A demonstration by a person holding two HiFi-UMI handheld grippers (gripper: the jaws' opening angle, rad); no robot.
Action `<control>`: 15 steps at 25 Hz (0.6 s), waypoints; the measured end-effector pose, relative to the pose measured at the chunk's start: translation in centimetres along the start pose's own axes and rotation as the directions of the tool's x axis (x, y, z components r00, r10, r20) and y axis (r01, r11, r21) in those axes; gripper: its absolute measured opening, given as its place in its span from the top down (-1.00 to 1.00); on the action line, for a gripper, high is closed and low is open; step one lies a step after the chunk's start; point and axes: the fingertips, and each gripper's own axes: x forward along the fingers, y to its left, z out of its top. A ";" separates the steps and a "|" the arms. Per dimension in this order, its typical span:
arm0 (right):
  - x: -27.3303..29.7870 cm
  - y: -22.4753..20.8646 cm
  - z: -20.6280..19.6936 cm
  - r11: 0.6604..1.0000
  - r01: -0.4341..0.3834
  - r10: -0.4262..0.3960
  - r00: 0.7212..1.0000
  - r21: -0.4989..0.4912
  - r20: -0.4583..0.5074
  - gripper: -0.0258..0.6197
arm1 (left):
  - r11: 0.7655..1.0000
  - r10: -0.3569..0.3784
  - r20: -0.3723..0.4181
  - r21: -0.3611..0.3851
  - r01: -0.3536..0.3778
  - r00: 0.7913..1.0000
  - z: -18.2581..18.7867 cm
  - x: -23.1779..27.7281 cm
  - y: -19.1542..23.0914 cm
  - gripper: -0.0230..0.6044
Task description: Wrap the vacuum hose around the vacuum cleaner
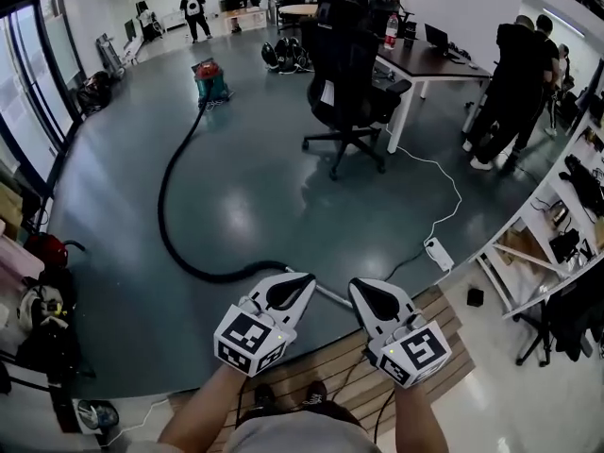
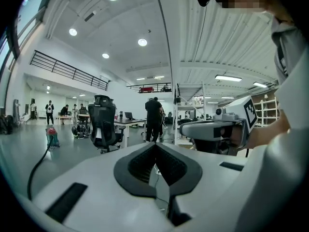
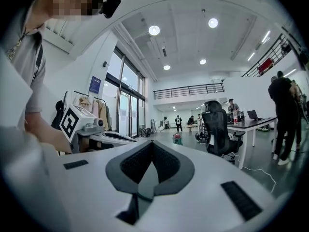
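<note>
A small red and teal vacuum cleaner (image 1: 209, 80) stands far off on the grey floor. Its black hose (image 1: 170, 196) runs from it in a long curve toward me, and its metal end (image 1: 330, 296) lies on the floor between my grippers. My left gripper (image 1: 302, 280) and my right gripper (image 1: 357, 287) are held side by side above the near floor, both shut with nothing in them. In the left gripper view the vacuum cleaner (image 2: 52, 136) and hose (image 2: 36, 170) show at far left. In the right gripper view the vacuum cleaner (image 3: 177, 139) is small and distant.
A black office chair (image 1: 347, 83) stands right of the hose, beside a white-legged desk (image 1: 425, 69). A white cable runs to a power strip (image 1: 439, 254) on the floor. People (image 1: 514, 88) stand at right near shelving (image 1: 557, 234). Bags (image 1: 42, 300) lie at left. I stand on a wooden mat (image 1: 363, 366).
</note>
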 end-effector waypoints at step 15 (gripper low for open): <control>2.4 -5.6 -5.6 0.996 -0.016 0.023 0.996 0.090 -0.083 0.91 | 0.999 0.034 -0.126 -0.027 -0.038 0.991 -4.0 5.4 3.6 0.91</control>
